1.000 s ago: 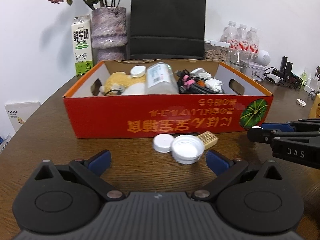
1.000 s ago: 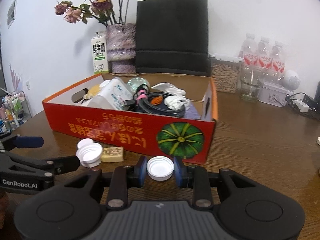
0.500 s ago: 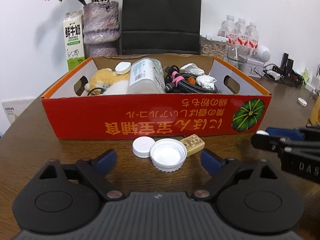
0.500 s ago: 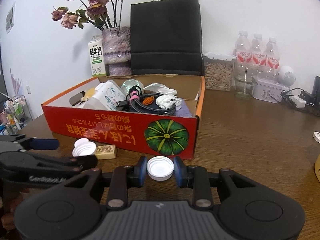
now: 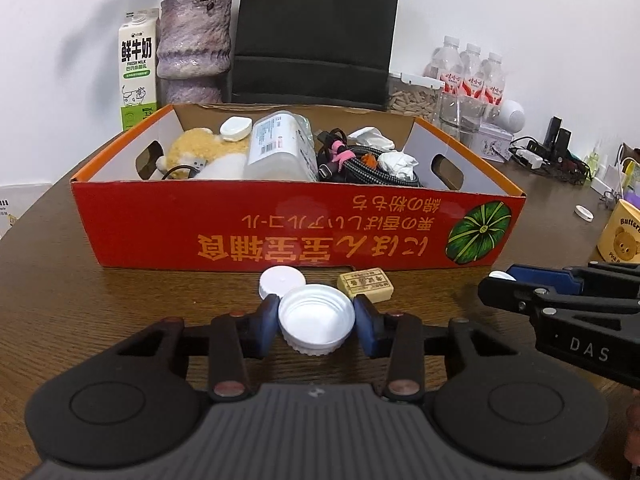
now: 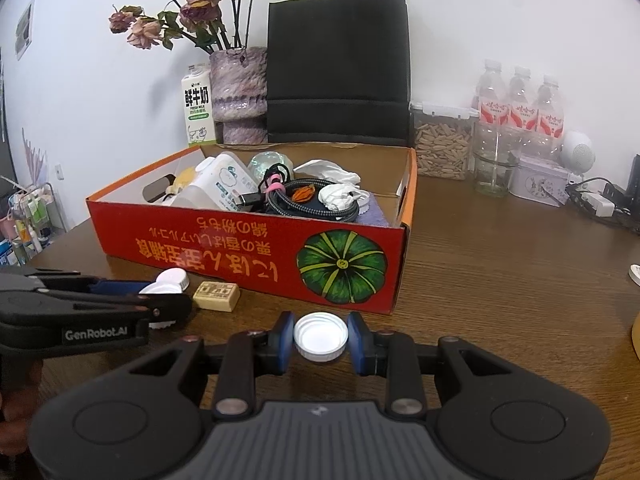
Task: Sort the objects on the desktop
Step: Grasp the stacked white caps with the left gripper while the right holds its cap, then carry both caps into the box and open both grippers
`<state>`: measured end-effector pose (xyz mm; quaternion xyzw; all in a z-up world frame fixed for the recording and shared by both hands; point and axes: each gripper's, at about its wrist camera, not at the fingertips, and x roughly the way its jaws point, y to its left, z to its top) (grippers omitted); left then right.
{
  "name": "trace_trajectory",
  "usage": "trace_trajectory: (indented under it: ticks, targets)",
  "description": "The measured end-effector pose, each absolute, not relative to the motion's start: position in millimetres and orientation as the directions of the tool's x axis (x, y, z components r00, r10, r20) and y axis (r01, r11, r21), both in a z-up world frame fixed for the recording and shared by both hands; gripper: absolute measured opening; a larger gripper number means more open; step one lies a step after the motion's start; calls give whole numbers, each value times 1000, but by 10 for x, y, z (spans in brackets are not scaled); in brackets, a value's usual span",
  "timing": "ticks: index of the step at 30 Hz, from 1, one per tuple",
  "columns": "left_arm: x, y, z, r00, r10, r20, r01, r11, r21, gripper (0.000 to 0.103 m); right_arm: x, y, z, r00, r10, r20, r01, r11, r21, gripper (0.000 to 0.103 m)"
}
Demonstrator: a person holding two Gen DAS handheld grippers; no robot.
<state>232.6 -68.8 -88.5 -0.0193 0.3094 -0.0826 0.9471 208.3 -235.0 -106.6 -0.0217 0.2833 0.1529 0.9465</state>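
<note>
Left gripper point(image 5: 316, 322): it is held low over the brown wooden table point(image 5: 80, 320), with its fingers pointing toward the red cardboard box point(image 5: 280, 224). Its blue pads point(image 5: 269, 314) press on both sides of a large white plastic cap point(image 5: 317, 324).
Large white plastic cap: it lies with its open side up, pinched between the left pads, just in front of the box's front wall. Whether it is on the table or raised a little cannot be told.
Right gripper point(image 6: 320, 338): it is also low and level, facing the corner of the box with the green pumpkin print. Its blue pads point(image 6: 285, 334) are closed on a smaller white plastic cap point(image 6: 321, 336), open side up.
Two grippers together: they stand side by side, apart from each other. In each wrist view the other one shows from the side at the edge of the picture.
Small white closed cap point(image 5: 282, 280): it lies on the table just behind the large cap, near the box wall.
Beige rectangular eraser block point(image 5: 365, 284): it lies on the table to the right of the closed cap, close to the box.
Red cardboard box: it holds a yellow plush toy point(image 5: 196, 152), a clear plastic bottle with a label point(image 5: 280, 148), coiled black cables point(image 5: 368, 168) and crumpled white paper point(image 5: 396, 162).
</note>
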Motion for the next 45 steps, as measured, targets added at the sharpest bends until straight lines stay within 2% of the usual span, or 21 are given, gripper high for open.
trace_trajectory:
  ticks: [12,24,37,45]
  targets:
    - [2267,-644,-816,812,-181,-555,150,984,-101,41,2060,-2301,-1068,794,283,-539,-307,950,47,27]
    - [2174,-573,-521,857,-212,-469,174,977,-124,41,2044,-2227,-717,837,316,-447,-305,947,100,27]
    - [2522,-312,-132,907,-160,-389,130,986,-103,41,2382,-1941,-380,864,313,-394,-309,948,77,27]
    - [2846,-122,-135,912,-123,-392,90,991,-102,41,2721,-1930,-382,873,282,-398,-278,958,68,27]
